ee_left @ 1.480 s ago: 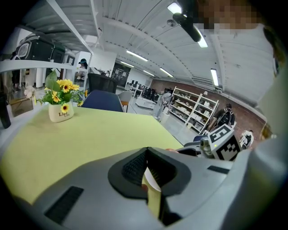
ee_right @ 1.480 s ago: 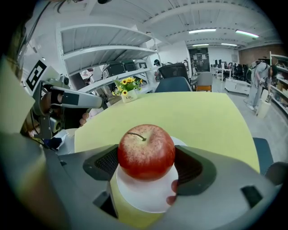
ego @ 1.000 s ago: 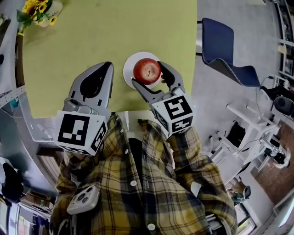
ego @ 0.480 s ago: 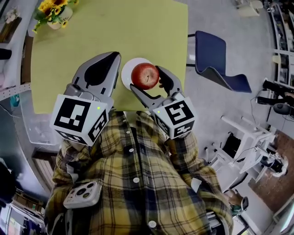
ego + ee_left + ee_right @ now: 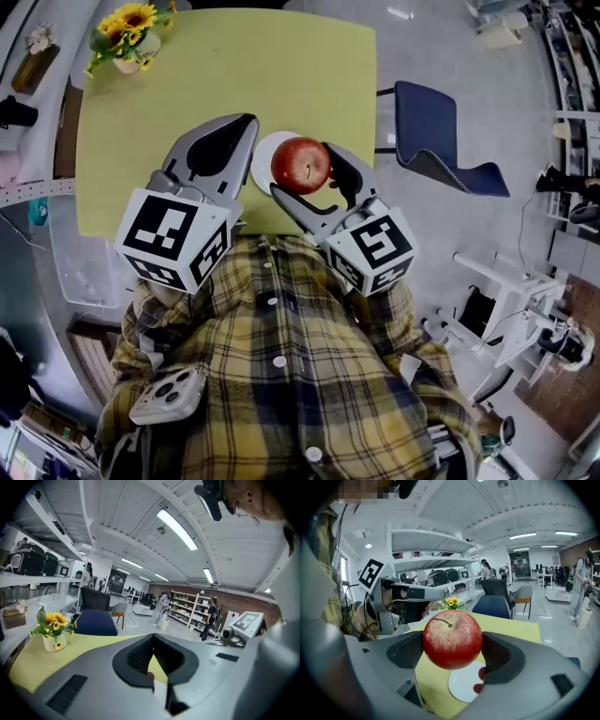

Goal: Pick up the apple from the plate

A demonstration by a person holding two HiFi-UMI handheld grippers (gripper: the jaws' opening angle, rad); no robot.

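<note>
Head view: the shiny red round apple [image 5: 301, 165] is seen pinched in the right hand-held gripper [image 5: 306, 172], over the small white round plate [image 5: 262, 157] on the yellow-green worktop [image 5: 187, 75]. The left hand-held gripper [image 5: 236, 131] is parked just beside the plate.

Left gripper view: its jaws are pressed together at the tips, with nothing caught in them.

Right gripper view: the apple [image 5: 452, 639] is squeezed only across its widest bulge, clear of the plate [image 5: 464, 682]. With smooth skin and a round shape, a slip-out could easily be triggered if the squeeze gets eased or the gripper gets tilted or jerked. A knock from the left one close by can't be ruled out either.
</note>
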